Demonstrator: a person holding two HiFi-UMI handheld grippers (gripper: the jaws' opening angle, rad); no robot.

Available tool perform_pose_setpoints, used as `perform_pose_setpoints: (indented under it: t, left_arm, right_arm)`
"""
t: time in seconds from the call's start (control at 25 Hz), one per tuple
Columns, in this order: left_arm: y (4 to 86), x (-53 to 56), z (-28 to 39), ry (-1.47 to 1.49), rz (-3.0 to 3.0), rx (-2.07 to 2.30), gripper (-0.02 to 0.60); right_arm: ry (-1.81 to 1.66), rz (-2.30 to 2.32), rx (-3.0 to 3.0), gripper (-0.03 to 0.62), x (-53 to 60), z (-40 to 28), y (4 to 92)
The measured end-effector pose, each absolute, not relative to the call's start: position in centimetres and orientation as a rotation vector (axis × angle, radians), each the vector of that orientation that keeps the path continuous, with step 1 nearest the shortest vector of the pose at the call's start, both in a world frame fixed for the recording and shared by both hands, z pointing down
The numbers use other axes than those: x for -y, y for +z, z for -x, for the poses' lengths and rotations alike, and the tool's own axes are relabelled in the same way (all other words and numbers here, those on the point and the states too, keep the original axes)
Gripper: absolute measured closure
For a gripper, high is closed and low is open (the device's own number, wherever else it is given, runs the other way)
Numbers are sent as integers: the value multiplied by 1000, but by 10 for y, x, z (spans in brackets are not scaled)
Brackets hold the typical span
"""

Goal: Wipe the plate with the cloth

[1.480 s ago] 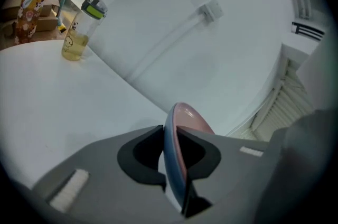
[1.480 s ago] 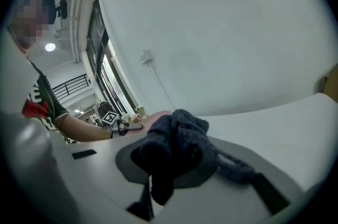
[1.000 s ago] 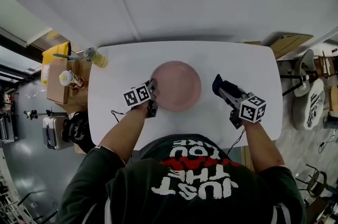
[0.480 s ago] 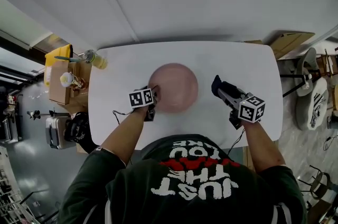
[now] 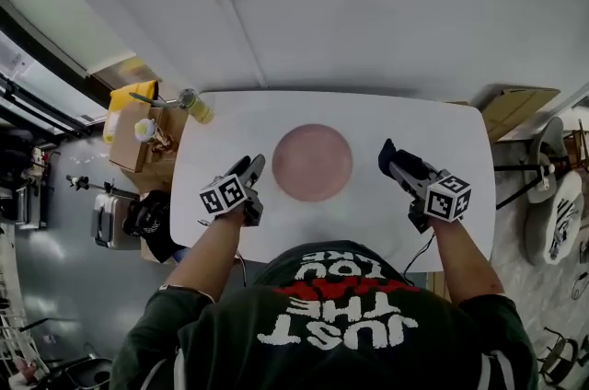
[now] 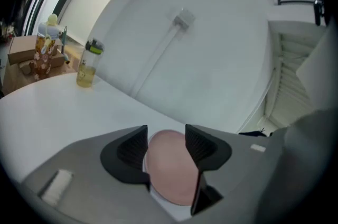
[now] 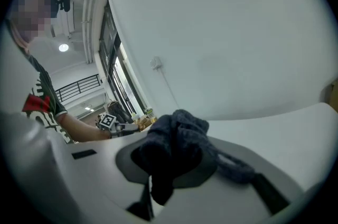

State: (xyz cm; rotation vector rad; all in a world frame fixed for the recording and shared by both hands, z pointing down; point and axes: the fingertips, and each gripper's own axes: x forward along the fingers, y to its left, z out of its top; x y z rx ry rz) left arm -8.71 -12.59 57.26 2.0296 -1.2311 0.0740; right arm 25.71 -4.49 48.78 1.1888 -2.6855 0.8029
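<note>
Left gripper [image 5: 251, 165]: jaws wide apart, empty, just left of the pink plate [image 5: 312, 162], not touching it.
Right gripper [image 5: 399, 164]: clamped on the dark cloth [image 7: 174, 146], frame right.

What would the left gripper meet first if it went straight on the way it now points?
Probably the pink plate, framed between the open jaws of the left gripper; depth is unclear, so it may touch the white table just before it.
</note>
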Motion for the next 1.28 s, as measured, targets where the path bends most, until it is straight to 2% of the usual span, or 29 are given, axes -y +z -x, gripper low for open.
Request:
perform_pose_setpoints:
  t: [0.08,0.24,0.4,0.6,1.28]
  left_arm:
    - [534,123,105,-52,-2106,1196,405]
    - [472,120,144,-239,-2235,1105,574]
    - [443,111,170,-318,-2325,970,577]
    - [432,96,179,-223,-2450,907,578]
    - [422,76,150,-199,-2444,1014,577]
  right_arm:
    - [777,-1244,2678,554,43,-252,478]
    - [753,-1393,2636,554,36,-235,463]
    - [734,-1528,2582,554,29,-216,452]
    - [699,-1599,2543,556,28,-204,442]
    - [566,-1554,2504,556,38,-238,424]
